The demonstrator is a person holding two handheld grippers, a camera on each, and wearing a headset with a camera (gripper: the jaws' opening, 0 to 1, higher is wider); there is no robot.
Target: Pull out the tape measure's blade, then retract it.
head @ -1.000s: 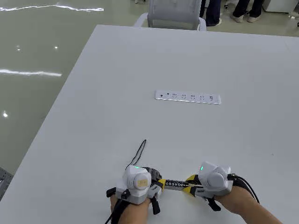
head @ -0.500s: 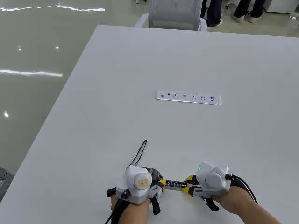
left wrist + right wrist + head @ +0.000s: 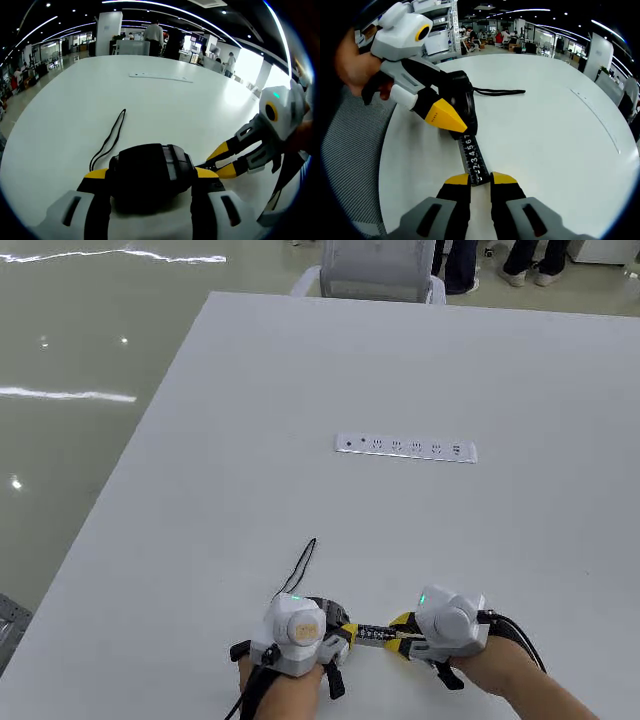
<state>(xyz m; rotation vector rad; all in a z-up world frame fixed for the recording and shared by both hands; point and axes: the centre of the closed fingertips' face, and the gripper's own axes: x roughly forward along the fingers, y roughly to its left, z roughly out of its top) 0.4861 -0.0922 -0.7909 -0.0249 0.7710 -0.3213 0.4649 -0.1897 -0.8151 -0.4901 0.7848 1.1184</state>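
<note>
The left gripper [image 3: 150,174] has its jaws clamped on the two sides of the black, round-bodied tape measure [image 3: 460,97], which sits on the white worktop [image 3: 300,420] at the near edge, just in front of the person. The right gripper [image 3: 480,180] has its jaws set narrow, pinching the tip of the black blade [image 3: 472,157] with white numerals. The blade lies flat on the worktop between the two grippers.

In the head view, the right gripper [image 3: 400,636] now stands closer to the left gripper [image 3: 345,632] than it did a second ago, and the stretch of blade [image 3: 372,636] showing between them is shorter. The left gripper and the tape measure have kept their place.

The thin black wrist cord [image 3: 300,565] of the tape measure trails away across the worktop as before. A long white power strip [image 3: 405,448] lies well apart, farther up the worktop, unmoved.
</note>
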